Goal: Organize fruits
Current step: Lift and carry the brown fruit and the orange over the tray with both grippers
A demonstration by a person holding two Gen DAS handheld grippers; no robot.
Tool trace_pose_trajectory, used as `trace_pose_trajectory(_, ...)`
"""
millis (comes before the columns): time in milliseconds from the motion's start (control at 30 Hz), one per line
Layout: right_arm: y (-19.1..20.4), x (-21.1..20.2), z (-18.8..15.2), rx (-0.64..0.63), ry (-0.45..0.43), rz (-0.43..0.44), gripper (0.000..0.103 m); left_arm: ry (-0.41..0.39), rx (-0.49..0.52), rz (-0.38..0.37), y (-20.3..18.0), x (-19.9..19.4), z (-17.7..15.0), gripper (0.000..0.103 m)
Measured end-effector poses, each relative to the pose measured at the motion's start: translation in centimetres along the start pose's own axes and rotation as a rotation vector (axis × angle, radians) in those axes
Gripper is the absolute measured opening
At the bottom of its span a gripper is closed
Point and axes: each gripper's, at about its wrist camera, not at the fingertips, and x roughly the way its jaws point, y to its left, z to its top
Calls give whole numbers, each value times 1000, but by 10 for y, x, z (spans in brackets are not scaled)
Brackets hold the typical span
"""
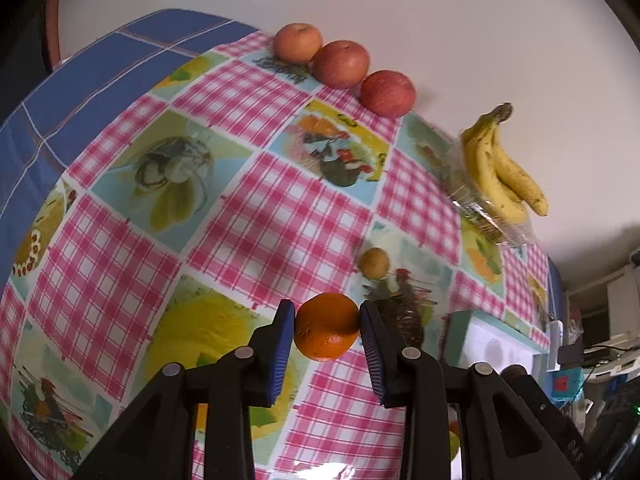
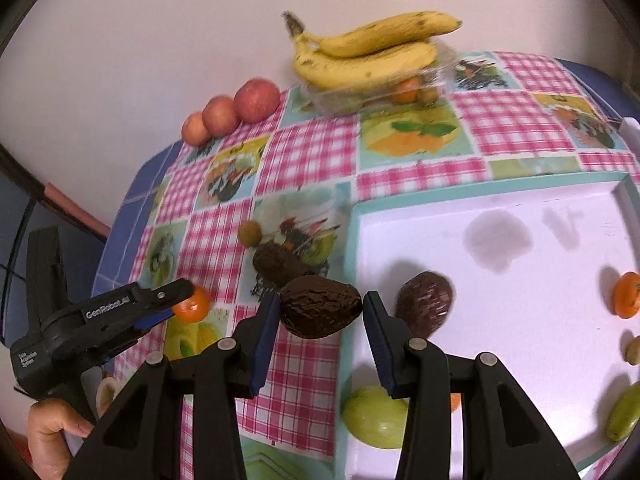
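Beside the white tray (image 2: 520,216) on the table (image 1: 240,208), the left gripper (image 1: 327,330) is clamped on an orange (image 1: 326,326) while the right gripper (image 2: 320,312) clamps a dark avocado (image 2: 320,312) at the tray's near-left edge.

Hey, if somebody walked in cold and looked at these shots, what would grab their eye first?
Probably the two held fruits: the left gripper clamps an orange above the loud pink-check tablecloth, and the right gripper pinches a dark wrinkled avocado at the white tray's edge. At the wall, three apples line up beside a banana bunch.
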Motion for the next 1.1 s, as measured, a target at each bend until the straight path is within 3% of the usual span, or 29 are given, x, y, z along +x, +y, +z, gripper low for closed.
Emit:
trace_pose_trajectory(300,-77,-45,14,194,-90,-80,45,-6,54,-50,-37,-7,-12,35)
trace_pose_trajectory(600,-150,-87,13,357,-154,-164,45,24,175,-91,-96,-2,-39,35)
trace_pose_trajectory(933,-183,-111,9,377,-200,-221,45,28,443,-82,-172,11,-83,35)
trace_pose_trajectory(1100,-180,-108,11,330,-203,-228,45,47,521,-82,-193,24,-102,35)
